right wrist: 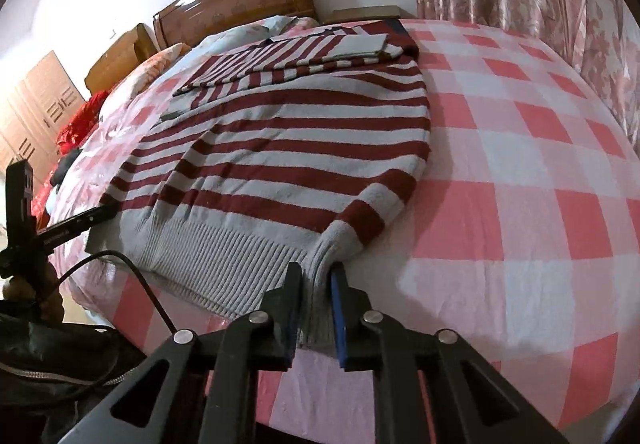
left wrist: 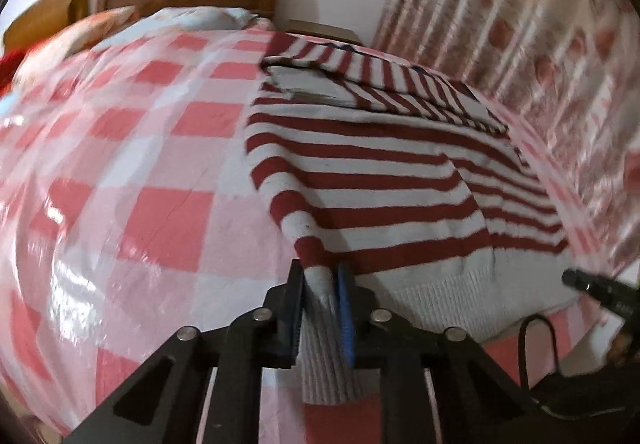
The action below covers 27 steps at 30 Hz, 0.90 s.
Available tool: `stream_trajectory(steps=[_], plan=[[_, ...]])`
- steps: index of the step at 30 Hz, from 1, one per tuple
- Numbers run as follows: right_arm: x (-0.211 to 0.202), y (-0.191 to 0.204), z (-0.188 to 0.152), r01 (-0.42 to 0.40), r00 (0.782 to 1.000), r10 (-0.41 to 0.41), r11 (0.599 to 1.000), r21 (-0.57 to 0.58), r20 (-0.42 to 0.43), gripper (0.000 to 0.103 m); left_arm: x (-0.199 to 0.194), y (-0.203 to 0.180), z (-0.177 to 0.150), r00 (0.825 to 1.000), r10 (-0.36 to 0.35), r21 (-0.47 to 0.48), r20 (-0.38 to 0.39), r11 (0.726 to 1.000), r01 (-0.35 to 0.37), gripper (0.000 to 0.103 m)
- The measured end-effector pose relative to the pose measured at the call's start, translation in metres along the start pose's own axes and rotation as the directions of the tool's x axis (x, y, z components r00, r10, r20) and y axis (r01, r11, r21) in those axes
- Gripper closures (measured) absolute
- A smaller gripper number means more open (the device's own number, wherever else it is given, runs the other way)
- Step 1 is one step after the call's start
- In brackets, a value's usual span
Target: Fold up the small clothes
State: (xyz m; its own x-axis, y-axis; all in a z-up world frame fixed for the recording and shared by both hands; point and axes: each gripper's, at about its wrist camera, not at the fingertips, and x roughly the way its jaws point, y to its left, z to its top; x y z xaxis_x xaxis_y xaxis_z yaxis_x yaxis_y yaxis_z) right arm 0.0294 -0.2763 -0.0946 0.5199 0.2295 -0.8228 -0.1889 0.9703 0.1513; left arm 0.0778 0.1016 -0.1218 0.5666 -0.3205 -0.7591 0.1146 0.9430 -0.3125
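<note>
The striped sweater (right wrist: 280,147) lies flat on the checked bed (right wrist: 520,171), sleeves already folded across its top; the left gripper (left wrist: 320,284) is closed on the hem's left corner, the right gripper (right wrist: 316,276) nearly closed on the right corner, knit pinched between the pads; gripping both corners probably prepares folding the hem up toward the collar; no containers appear.
</note>
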Motion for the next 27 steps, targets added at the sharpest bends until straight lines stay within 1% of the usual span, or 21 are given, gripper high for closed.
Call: stream_trajectory(steps=[1,2,4,6,9,10,11,12,13,14,16,18,20,21,22,23,24,25,26,27], plan=[[0.0,-0.001,0.0,-0.004,1.0,0.004,1.0,0.008,-0.001,0.089,-0.002,0.003,-0.001,1.0,-0.008,-0.021,-0.002,1.0,0.008,0.043],[0.0,-0.001,0.0,-0.007,1.0,0.007,1.0,0.011,0.0,0.089,-0.006,0.006,-0.002,1.0,-0.021,-0.042,-0.005,0.999,0.021,0.0],[0.0,-0.002,0.0,-0.021,1.0,0.021,1.0,0.013,0.002,0.086,-0.012,0.008,-0.005,1.0,-0.028,-0.066,0.007,0.997,0.028,0.0],[0.001,-0.003,0.0,-0.032,0.999,0.031,0.999,0.023,0.007,0.086,-0.009,0.007,-0.007,0.998,-0.054,-0.071,-0.017,0.996,0.053,0.0],[0.001,-0.005,0.0,-0.047,0.999,0.047,0.998,0.035,0.01,0.086,-0.005,-0.004,-0.006,1.0,-0.018,-0.019,-0.014,1.0,0.017,0.0],[0.001,-0.006,0.0,-0.05,0.999,0.05,0.998,0.036,0.012,0.086,-0.004,-0.007,-0.004,1.0,-0.006,-0.004,-0.015,1.0,0.006,0.068],[0.001,-0.005,0.0,-0.05,0.999,0.05,0.998,0.034,0.015,0.086,0.0,-0.009,-0.001,1.0,0.005,0.0,-0.025,1.0,-0.005,0.0],[0.001,-0.005,-0.001,-0.047,0.999,0.047,0.999,0.027,0.019,0.086,0.004,-0.007,0.002,0.999,-0.005,-0.008,-0.034,1.0,0.005,0.0],[0.0,-0.004,-0.002,-0.043,0.999,0.043,0.999,0.021,0.025,0.09,0.005,-0.005,0.005,0.999,-0.023,-0.024,-0.031,0.999,0.023,0.0],[-0.001,-0.003,-0.002,-0.048,0.998,0.047,0.999,0.019,0.039,0.091,0.007,-0.002,0.007,0.999,-0.037,-0.04,-0.029,0.999,0.036,0.0],[-0.007,-0.001,-0.004,-0.066,0.996,0.065,0.998,0.012,0.066,0.092,0.003,0.0,0.005,0.999,-0.046,-0.042,-0.024,0.998,0.045,0.0],[-0.016,0.002,-0.006,-0.09,0.993,0.091,0.996,-0.019,0.074,0.093,-0.002,0.002,0.002,0.997,-0.068,-0.036,-0.046,0.997,0.066,0.0],[-0.026,0.001,-0.011,-0.153,0.987,0.155,0.988,-0.035,0.045,0.093,-0.013,0.014,-0.002,0.99,-0.111,-0.051,-0.081,0.993,0.107,0.0],[-0.029,-0.001,-0.016,-0.201,0.979,0.202,0.979,-0.033,0.025,0.093,-0.018,0.021,-0.003,0.986,-0.14,-0.076,-0.092,0.988,0.134,0.0],[-0.032,-0.003,-0.02,-0.244,0.97,0.244,0.969,-0.031,0.001,0.093,-0.023,0.031,-0.005,0.979,-0.178,-0.117,-0.1,0.979,0.166,0.0],[-0.034,-0.003,-0.023,-0.271,0.962,0.271,0.962,-0.026,-0.018,0.093,-0.028,0.042,-0.007,0.97,-0.222,-0.17,-0.096,0.964,0.204,0.0],[-0.034,-0.004,-0.024,-0.288,0.957,0.288,0.958,-0.015,-0.024,0.093,-0.032,0.052,-0.006,0.961,-0.266,-0.228,-0.075,0.943,0.243,0.0],[-0.035,-0.006,-0.02,-0.302,0.953,0.302,0.953,0.004,-0.01,0.093,-0.033,0.057,-0.004,0.954,-0.295,-0.263,-0.056,0.926,0.271,0.0],[-0.036,-0.008,-0.014,-0.316,0.949,0.316,0.949,0.023,0.015,0.093,-0.033,0.062,0.0,0.941,-0.336,-0.312,-0.02,0.897,0.314,0.0],[-0.037,-0.011,-0.005,-0.333,0.942,0.331,0.942,0.041,0.043,0.093,-0.032,0.063,0.008,0.928,-0.372,-0.337,0.019,0.872,0.356,0.0]])
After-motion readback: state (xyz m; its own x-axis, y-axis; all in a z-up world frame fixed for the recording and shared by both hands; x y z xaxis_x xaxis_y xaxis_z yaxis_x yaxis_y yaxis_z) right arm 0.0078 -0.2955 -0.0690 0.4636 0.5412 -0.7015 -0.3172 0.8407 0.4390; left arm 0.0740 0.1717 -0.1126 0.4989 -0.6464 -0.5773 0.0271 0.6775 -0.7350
